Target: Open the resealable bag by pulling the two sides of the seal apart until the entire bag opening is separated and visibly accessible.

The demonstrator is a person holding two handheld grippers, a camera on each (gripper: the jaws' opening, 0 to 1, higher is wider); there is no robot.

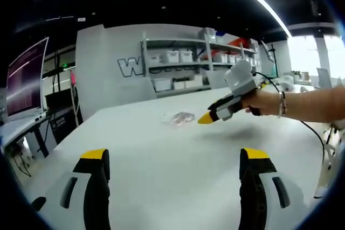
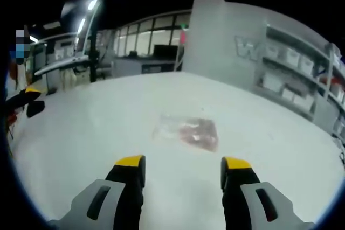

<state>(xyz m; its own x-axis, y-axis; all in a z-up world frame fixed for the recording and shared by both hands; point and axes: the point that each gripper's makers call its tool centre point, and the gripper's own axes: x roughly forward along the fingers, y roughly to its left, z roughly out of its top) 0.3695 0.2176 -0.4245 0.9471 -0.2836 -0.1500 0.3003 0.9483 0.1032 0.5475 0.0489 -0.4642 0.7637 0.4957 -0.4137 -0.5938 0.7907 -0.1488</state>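
A clear resealable bag [image 2: 186, 130] with reddish contents lies flat on the white table [image 2: 97, 133], a short way ahead of my right gripper [image 2: 183, 165], which is open with nothing between its yellow-tipped jaws. The same bag [image 1: 181, 117] shows small in the left gripper view, far across the table [image 1: 161, 171]. My left gripper [image 1: 175, 157] is open and empty, well short of the bag. The right gripper [image 1: 211, 116], held by a person's hand [image 1: 264, 102], hovers just right of the bag there. The left gripper's tip [image 2: 24, 98] enters the right gripper view at the far left.
Shelves with white bins [image 1: 178, 68] stand behind the table against a grey wall. A monitor [image 1: 24, 76] on a desk is to the left. A cable [image 1: 318, 133] runs off the table's right side. More desks and windows [image 2: 145, 39] lie beyond the far edge.
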